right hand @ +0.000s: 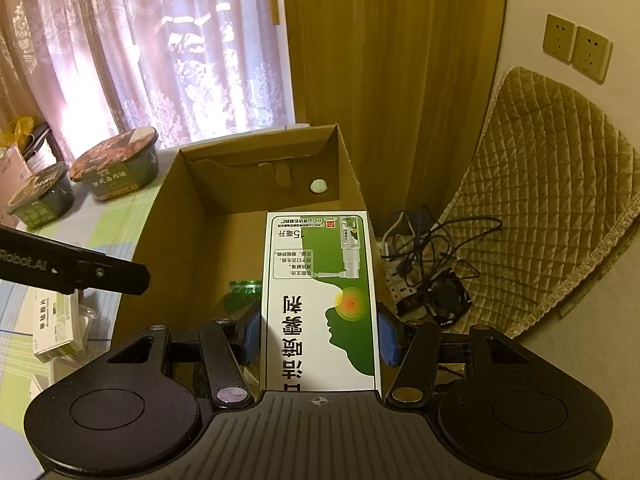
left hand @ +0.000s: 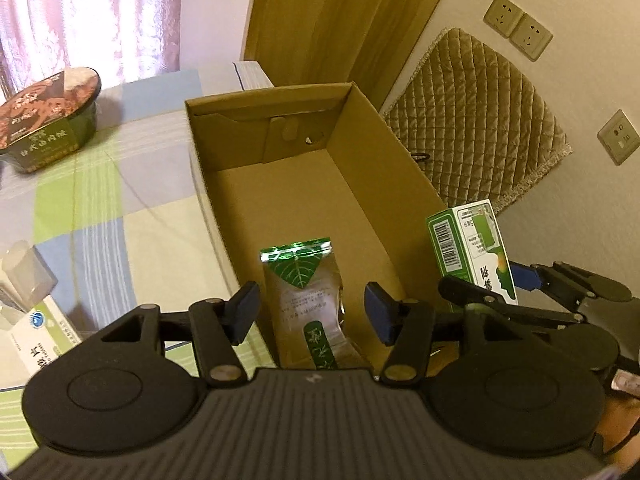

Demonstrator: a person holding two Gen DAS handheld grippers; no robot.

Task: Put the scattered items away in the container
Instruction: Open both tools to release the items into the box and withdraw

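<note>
An open cardboard box (left hand: 380, 152) stands on the checked tablecloth. A clear tea packet with a green leaf label (left hand: 304, 292) lies at the box's near end. My left gripper (left hand: 312, 312) hangs over it, open, with both blue pads clear of the packet. My right gripper (right hand: 320, 336) is shut on a green and white spray carton (right hand: 320, 288), held over the right side of the cardboard box (right hand: 192, 216). The left wrist view shows that carton (left hand: 472, 248) and the right gripper (left hand: 492, 280) above the box's right wall. Only a green edge of the packet (right hand: 244, 288) shows behind the carton.
Two instant noodle bowls (right hand: 116, 164) (right hand: 40, 196) sit at the table's far left, one also in the left wrist view (left hand: 48, 116). White medicine boxes (left hand: 36, 332) lie at the near left. A quilted chair (right hand: 552, 200) and a power strip with cables (right hand: 424, 272) are to the right.
</note>
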